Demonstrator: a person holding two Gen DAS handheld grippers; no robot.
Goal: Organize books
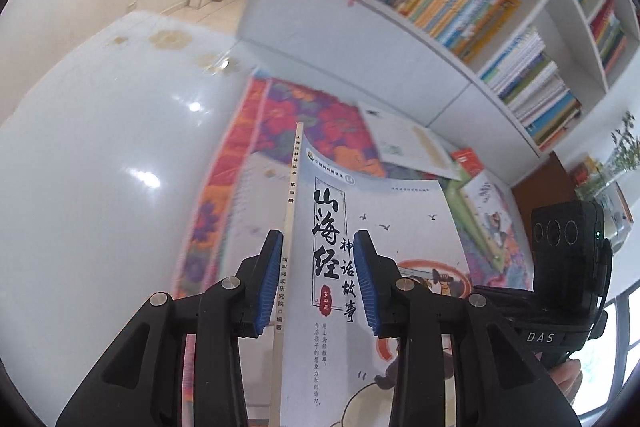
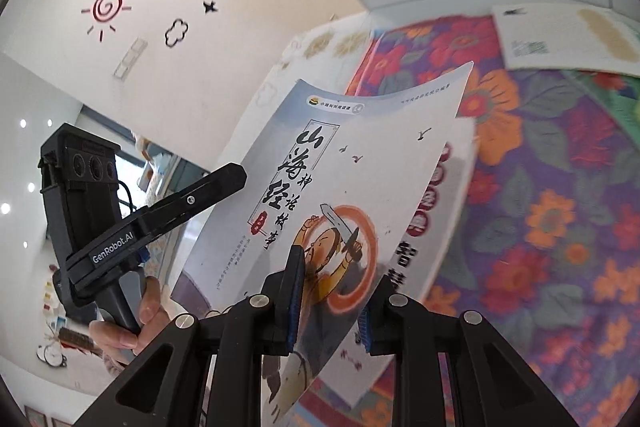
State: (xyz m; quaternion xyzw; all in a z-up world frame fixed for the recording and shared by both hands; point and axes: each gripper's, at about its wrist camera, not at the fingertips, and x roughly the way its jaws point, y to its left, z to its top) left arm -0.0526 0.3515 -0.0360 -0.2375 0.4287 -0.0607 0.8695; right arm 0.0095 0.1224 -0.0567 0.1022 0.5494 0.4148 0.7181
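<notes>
A pale blue picture book (image 1: pixel 372 227) with black Chinese title letters is held up in the air above the flowered cloth. My left gripper (image 1: pixel 316 279) stands open around its spine, left pad at the spine, right pad apart over the cover. My right gripper (image 2: pixel 330 299) is shut on the book's (image 2: pixel 320 163) cover sheet near its lower edge. The cover bends away from the pages. The left gripper also shows in the right wrist view (image 2: pixel 216 183), at the book's spine side.
A white bookcase (image 1: pixel 472 67) packed with colourful books stands at the right. Other books lie on the flowered cloth (image 2: pixel 560 187): a white one (image 2: pixel 568 39) at the back, several more (image 1: pixel 480 203) near the shelf. White table (image 1: pixel 100 147) to the left.
</notes>
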